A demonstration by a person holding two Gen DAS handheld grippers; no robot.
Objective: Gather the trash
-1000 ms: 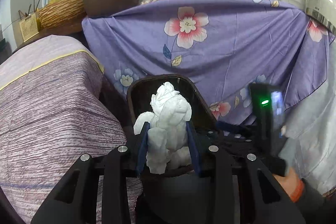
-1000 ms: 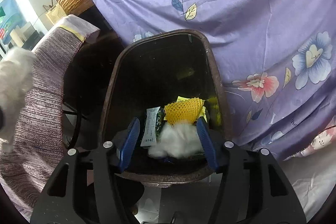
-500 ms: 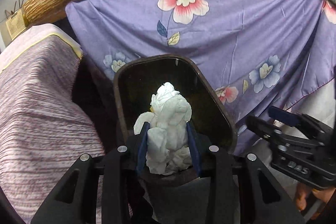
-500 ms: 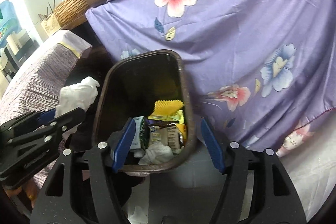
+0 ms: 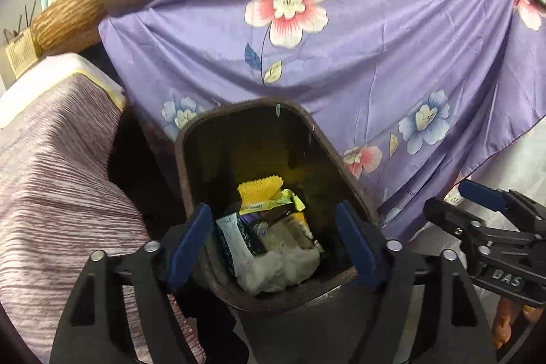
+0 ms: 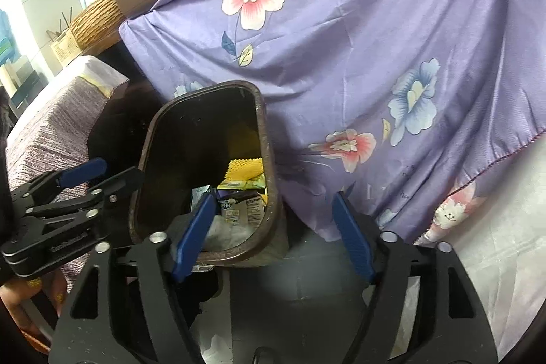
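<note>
Only the left view shows white tissue [image 5: 278, 268] in the bin [image 5: 191, 139]; both hand-held grippers [image 5: 273, 244] [image 6: 273, 234] gape, holding nothing.

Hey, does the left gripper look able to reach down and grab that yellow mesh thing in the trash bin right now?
Probably yes: the left gripper is open right over the trash bin, and the yellow mesh lies uncovered on top of the wrappers.

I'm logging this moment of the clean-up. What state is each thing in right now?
left tongs: open, empty, above the bin's mouth
right tongs: open, empty, at the bin's near-right rim
trash bin: upright, no lid, partly filled
white tissue wad: crumpled, lying inside the bin
yellow foam net: in the bin, on the wrappers
purple flowered cloth: draped, hanging behind the bin
</note>
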